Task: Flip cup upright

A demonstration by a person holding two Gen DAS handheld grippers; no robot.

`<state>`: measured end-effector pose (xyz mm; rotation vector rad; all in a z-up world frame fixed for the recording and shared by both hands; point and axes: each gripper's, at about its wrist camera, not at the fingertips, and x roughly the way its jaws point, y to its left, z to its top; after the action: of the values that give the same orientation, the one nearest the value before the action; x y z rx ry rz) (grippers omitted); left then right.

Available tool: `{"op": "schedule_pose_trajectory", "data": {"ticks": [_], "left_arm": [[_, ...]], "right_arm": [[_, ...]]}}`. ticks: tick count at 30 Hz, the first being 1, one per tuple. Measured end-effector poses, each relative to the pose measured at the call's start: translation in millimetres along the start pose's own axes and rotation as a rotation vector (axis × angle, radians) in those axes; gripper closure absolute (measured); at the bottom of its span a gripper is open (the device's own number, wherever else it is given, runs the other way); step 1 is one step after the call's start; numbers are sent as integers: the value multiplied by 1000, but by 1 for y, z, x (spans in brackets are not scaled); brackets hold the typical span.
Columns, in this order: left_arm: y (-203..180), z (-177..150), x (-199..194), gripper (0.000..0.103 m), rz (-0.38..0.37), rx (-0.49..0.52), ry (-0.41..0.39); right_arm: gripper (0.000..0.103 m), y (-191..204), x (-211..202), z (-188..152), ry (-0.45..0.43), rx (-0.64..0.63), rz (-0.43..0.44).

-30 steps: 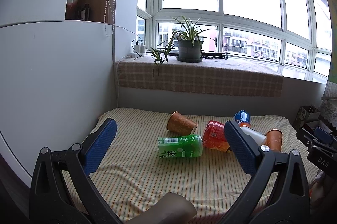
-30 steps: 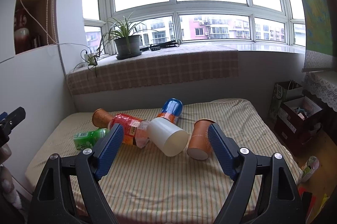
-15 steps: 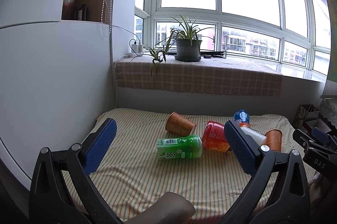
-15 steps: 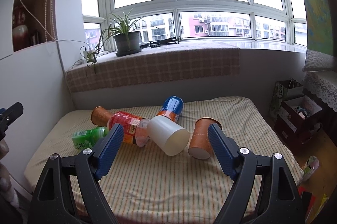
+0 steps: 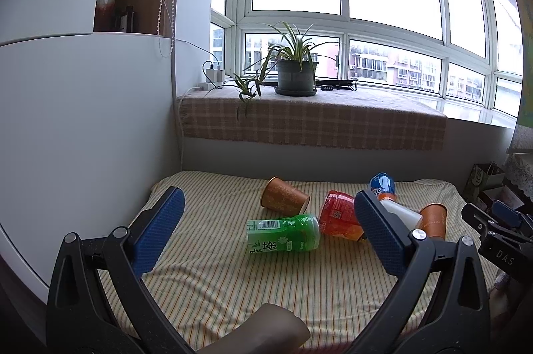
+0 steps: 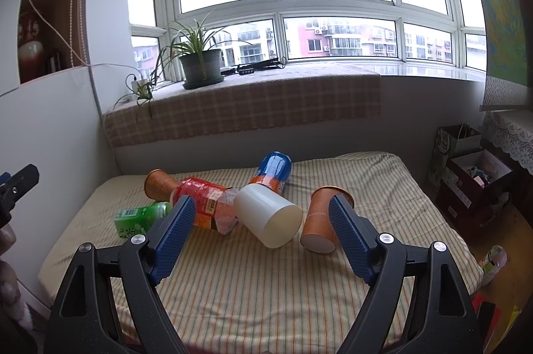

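Several cups lie on their sides on the striped bed (image 6: pixel 266 294). A white cup (image 6: pixel 266 217) lies in the middle with its base toward me. An orange paper cup (image 6: pixel 321 227) lies to its right and a second orange paper cup (image 6: pixel 160 184) at the far left, also in the left wrist view (image 5: pixel 283 197). My right gripper (image 6: pixel 260 234) is open and empty, above the bed in front of the white cup. My left gripper (image 5: pixel 266 230) is open and empty, short of the green bottle (image 5: pixel 283 237).
A red bottle (image 6: pixel 203 204), a blue can (image 6: pixel 273 170) and the green bottle (image 6: pixel 140 217) lie among the cups. A potted plant (image 6: pixel 200 67) stands on the checked window ledge. A white wall panel (image 5: pixel 83 120) is at the left. Boxes (image 6: pixel 473 180) stand on the floor to the right.
Both views shift only slightly. The cups and bottles have not moved, and both grippers stay open.
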<state>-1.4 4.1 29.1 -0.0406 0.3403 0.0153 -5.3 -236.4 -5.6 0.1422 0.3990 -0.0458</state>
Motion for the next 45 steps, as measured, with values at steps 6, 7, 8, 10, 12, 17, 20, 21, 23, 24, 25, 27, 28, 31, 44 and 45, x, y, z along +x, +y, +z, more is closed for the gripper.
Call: {"op": "schedule_pose_trajectory", "data": {"ticks": [6, 7, 8, 10, 12, 17, 20, 21, 23, 24, 25, 27, 28, 31, 44, 45], "left_arm": [[2, 0, -2, 0, -5, -8, -2], [2, 0, -2, 0, -7, -11, -3], [2, 0, -2, 0, -9, -12, -3], [3, 0, -2, 0, -7, -11, -2], [3, 0, -2, 0, -10, -12, -3], [4, 0, -2, 0, -11, -15, -3], [3, 0, -2, 0, -12, -15, -2], [3, 0, -2, 0, -12, -15, -3], [4, -1, -1, 0, -13, -15, 1], [4, -1, 0, 0, -12, -15, 1], [4, -1, 1, 0, -12, -15, 3], [5, -2, 1, 0, -11, -16, 7], [6, -2, 2, 0, -10, -16, 8], [9, -3, 3, 0, -1, -22, 8], [45, -9, -3, 0, 72, -46, 28], [49, -10, -4, 0, 82, -49, 29]], "right_arm": [[21, 3, 0, -1, 5, -11, 4], [21, 3, 0, -1, 6, -13, 3], [21, 4, 0, -1, 6, -14, 4], [21, 4, 0, -1, 6, -12, 5], [21, 4, 0, -1, 6, -12, 5], [21, 4, 1, -1, 10, -10, 8], [21, 6, 3, 0, 15, -18, 10], [21, 7, 4, 0, 17, -19, 12], [21, 8, 5, 0, 18, -18, 13], [21, 8, 6, 1, 20, -18, 15], [21, 8, 7, 1, 22, -19, 16], [21, 10, 9, 1, 25, -21, 19], [21, 11, 10, 1, 27, -24, 22], [21, 15, 14, 2, 36, -39, 37], [21, 59, 72, 31, 119, -217, 228], [21, 65, 81, 35, 136, -243, 252]]}}
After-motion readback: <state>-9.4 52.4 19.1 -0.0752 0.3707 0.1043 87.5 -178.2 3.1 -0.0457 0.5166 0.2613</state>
